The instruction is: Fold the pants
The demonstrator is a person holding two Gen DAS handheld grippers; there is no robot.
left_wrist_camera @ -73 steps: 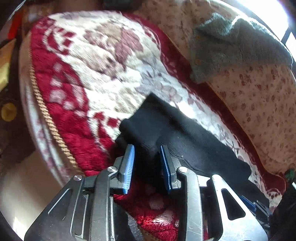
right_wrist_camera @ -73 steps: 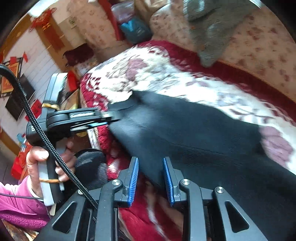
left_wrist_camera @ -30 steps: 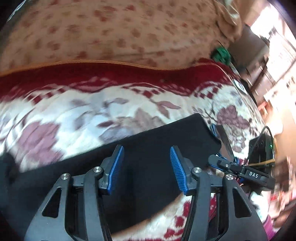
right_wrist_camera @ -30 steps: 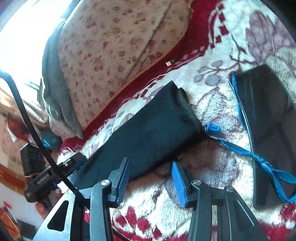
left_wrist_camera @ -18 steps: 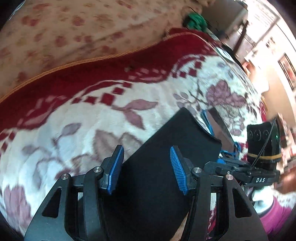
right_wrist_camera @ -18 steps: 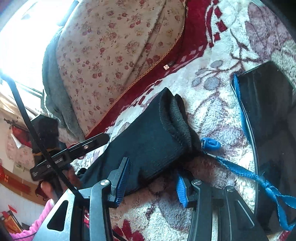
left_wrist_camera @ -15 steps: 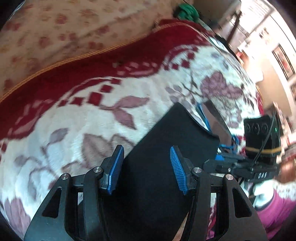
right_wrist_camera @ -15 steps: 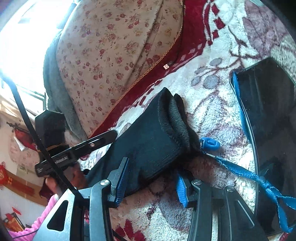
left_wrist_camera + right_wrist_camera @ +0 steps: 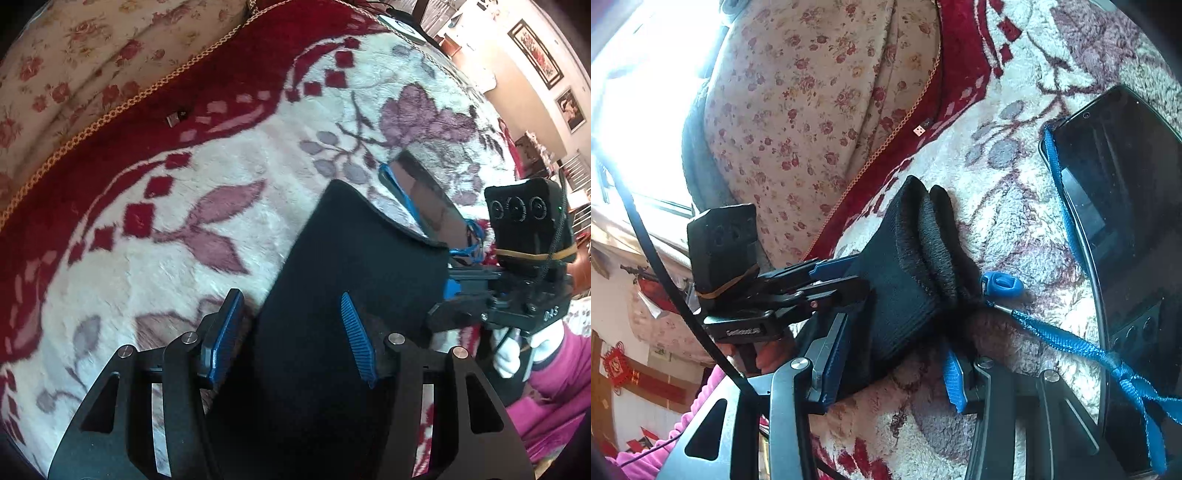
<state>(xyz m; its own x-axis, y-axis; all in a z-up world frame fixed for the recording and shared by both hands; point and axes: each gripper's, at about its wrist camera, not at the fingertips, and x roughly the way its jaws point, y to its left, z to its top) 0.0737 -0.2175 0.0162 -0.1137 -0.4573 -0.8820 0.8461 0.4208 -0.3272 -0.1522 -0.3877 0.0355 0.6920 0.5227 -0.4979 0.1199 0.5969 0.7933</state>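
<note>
Where the black pants (image 9: pixel 354 266) end in a curved edge at right of centre in the left wrist view, a phone (image 9: pixel 424 192) with a blue strap (image 9: pixel 1067 339) lies just beyond, leaving little bare blanket (image 9: pixel 166 206) on that side; to the upper left the red-and-cream pile is open up to the floral cushion (image 9: pixel 798 110). The left gripper (image 9: pixel 291 332) points steeply down over the folded strip, its blue pads (image 9: pixel 354 332) standing wide, having just opened a little further; the cloth lies under and between them, and neither pad presses on it. In the right wrist view the right gripper (image 9: pixel 890 365) comes in low at the bottom of the frame, its jaws partly apart around the thick layered end of the pants; the left pad touches the cloth, but whether the pair clamps it is hard to tell. The person's pink sleeve (image 9: pixel 554 373) is cut off at the lower right edge, and the window glare washes out the upper left
</note>
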